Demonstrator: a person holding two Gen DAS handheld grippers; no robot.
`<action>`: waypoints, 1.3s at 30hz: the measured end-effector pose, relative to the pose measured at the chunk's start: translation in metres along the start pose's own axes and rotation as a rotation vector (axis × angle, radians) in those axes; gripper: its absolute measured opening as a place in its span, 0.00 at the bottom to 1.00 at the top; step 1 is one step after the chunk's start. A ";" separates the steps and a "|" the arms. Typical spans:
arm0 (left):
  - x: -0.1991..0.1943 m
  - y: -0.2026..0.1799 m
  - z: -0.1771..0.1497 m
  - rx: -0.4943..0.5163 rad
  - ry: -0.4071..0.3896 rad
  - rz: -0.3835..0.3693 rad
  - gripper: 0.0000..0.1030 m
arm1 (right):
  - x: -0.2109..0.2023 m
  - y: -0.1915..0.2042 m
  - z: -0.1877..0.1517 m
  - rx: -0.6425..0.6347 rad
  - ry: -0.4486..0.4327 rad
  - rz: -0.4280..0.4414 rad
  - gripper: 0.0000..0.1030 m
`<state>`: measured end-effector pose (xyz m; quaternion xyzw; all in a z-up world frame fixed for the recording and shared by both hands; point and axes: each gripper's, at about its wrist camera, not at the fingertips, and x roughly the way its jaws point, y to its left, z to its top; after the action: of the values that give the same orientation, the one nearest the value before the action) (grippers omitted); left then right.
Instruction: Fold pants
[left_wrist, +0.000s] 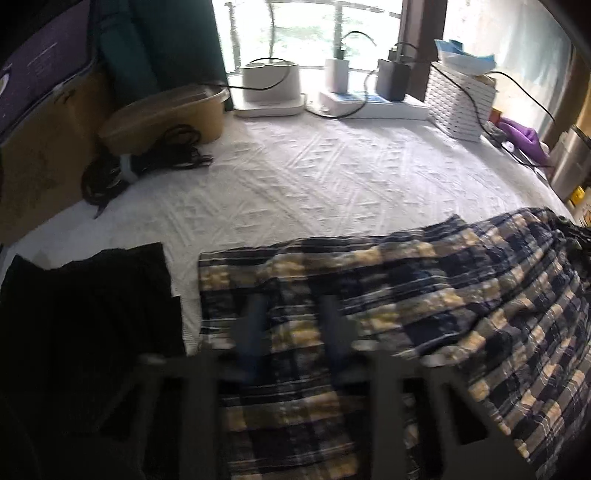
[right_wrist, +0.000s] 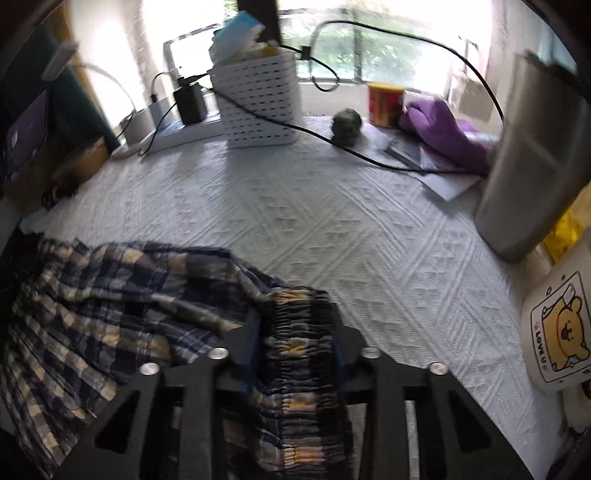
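The white bedspread carries my plaid pants. My right gripper pinches their waistband, my left gripper grips a leg. Beside: steel tumbler, black garment, "LOVE U" mug.

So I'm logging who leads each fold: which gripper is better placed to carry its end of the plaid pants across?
Probably the right gripper: it clamps the gathered waistband of the plaid pants, a firm bunched edge. The left gripper pinches flatter fabric near the leg end.

navy-and-cream plaid pants, rumpled, spread across the white textured bedspread, gathered elastic waistband bunched
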<state>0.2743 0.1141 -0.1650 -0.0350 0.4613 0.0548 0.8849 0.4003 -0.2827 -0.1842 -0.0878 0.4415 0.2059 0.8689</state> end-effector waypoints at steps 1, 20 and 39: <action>0.000 -0.003 0.000 0.011 0.000 -0.003 0.08 | -0.003 0.002 -0.001 -0.014 -0.013 -0.021 0.26; -0.002 -0.009 0.058 0.031 -0.070 -0.037 0.00 | -0.046 -0.033 0.011 0.053 -0.181 -0.309 0.25; 0.021 -0.024 0.019 0.090 -0.019 -0.062 0.01 | -0.018 -0.044 0.001 0.107 -0.094 -0.254 0.32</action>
<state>0.3051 0.0937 -0.1710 -0.0089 0.4534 0.0068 0.8912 0.4106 -0.3269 -0.1704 -0.0868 0.3961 0.0743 0.9111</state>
